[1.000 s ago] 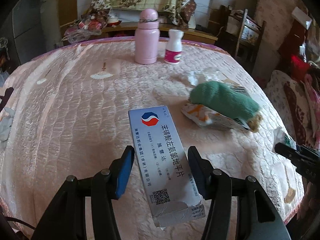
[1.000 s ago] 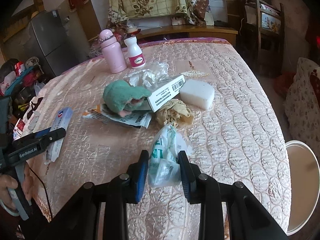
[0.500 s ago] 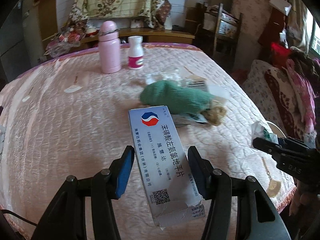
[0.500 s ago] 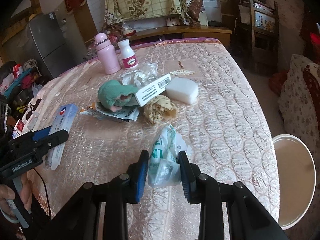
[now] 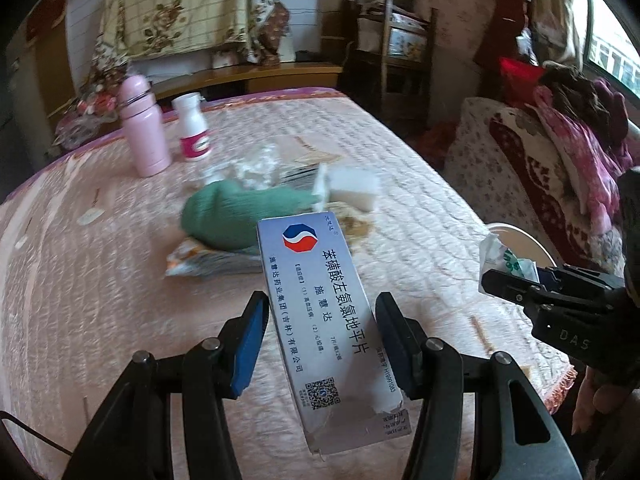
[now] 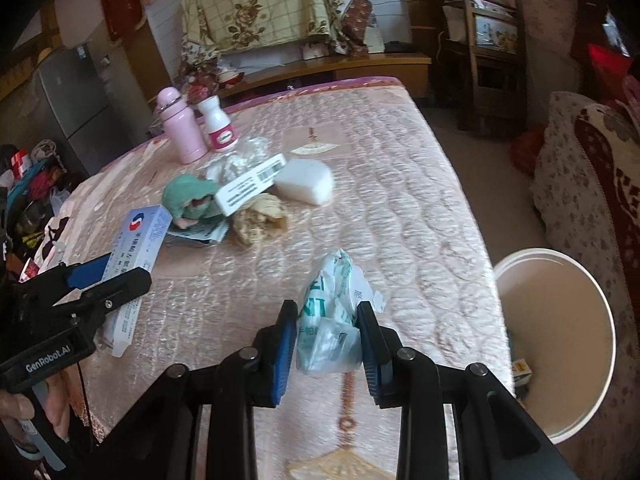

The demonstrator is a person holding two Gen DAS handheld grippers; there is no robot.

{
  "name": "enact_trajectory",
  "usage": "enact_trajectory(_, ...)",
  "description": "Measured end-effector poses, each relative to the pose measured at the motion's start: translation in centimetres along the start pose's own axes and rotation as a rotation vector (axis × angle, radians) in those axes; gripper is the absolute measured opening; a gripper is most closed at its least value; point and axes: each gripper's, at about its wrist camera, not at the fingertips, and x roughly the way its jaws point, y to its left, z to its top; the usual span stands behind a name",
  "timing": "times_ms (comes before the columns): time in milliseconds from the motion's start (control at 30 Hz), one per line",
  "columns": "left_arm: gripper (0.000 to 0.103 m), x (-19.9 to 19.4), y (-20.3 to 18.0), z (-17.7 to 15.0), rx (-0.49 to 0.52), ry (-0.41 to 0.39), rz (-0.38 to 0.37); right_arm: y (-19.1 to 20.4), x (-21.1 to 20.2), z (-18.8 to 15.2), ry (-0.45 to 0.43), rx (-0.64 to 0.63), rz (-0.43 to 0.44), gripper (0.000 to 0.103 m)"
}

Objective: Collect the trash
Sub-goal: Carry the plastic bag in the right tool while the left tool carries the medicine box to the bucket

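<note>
Mid-task: left gripper [image 5: 318, 344] grasps medicine box [image 5: 326, 328], right gripper [image 6: 326, 344] clenches crumpled wrapper [image 6: 332, 320]; white bin [image 6: 560, 340] nearby, pile [image 6: 240, 204] remains on surface.

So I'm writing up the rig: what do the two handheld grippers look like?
Both are black, with bolted linkage arms and blue pads inside the fingers. The left gripper reads "GenRobot.AI" in white; the right gripper shows "DAS". A thin black cable trails from the left one.

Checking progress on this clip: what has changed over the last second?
Both hands swung toward the white bucket, which has come further into the right wrist view. The left gripper still holds the medicine box, the right gripper the crumpled plastic wrapper. The pile on the table is unmoved.
</note>
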Motion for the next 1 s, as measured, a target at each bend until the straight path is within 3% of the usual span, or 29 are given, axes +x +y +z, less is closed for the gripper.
enact_trajectory(633,0.057,2.7,-11.9,2.8,0.198,-0.002,-0.101,-10.4,-5.0,-1.6,-0.07,0.172,-0.123,0.034)
enact_trajectory(1000,0.057,5.0,-18.7,3.8,0.269,0.046,-0.229,-16.4,-7.3,-3.1,-0.088,0.288,-0.209,0.034)
